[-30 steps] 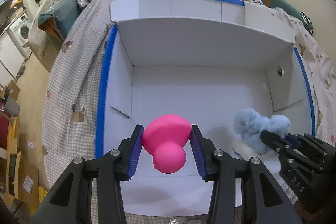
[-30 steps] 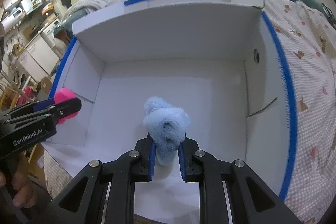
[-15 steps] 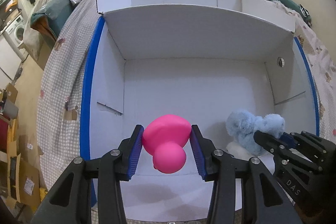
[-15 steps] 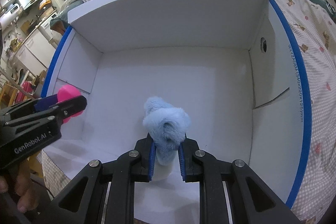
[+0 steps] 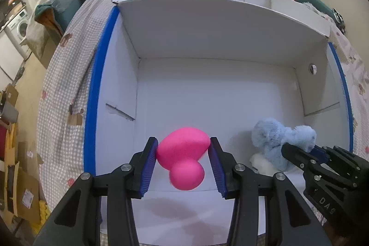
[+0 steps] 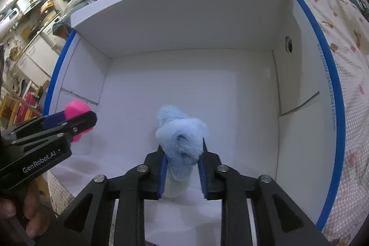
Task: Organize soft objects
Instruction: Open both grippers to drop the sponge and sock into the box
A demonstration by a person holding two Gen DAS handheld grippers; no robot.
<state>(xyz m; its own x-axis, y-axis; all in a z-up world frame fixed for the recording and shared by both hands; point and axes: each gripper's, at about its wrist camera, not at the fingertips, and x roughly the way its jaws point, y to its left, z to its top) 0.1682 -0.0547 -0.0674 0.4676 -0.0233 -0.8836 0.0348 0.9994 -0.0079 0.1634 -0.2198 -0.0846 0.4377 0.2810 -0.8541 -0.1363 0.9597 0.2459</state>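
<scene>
From the left wrist view, the left tongs (image 5: 183,163) are clamped on the pink squishy toy (image 5: 183,153), a heart-like lobe with a round knob below, and its blue pads press both flanks. The toy hangs over the near left part of the white box (image 5: 207,103), which sits on the bed (image 5: 64,75), and its shadow lies on the floor of the box beneath it. To finish this step well, the person would likely lower the toy until it nearly meets the floor of the box before letting go, since a springy piece dropped from a height may bounce toward the wall. At the right edge of this view the right tongs (image 5: 306,150) reach in at the blue plush toy (image 5: 276,142), which rests low in the near right part of the box.

From the right wrist view, the right tongs (image 6: 183,167) have their jaws opening, with the blue plush toy (image 6: 181,137) between them; its fur bulges over both pads, so contact seems to remain. The plush appears to sit on the floor of the box (image 6: 184,75), so release looks safe. A clean finish would be to spread fully, then draw straight back so fur does not snag. The left tongs (image 6: 69,121) with the pink toy (image 6: 75,111) show at the left, well apart from the plush.
</scene>
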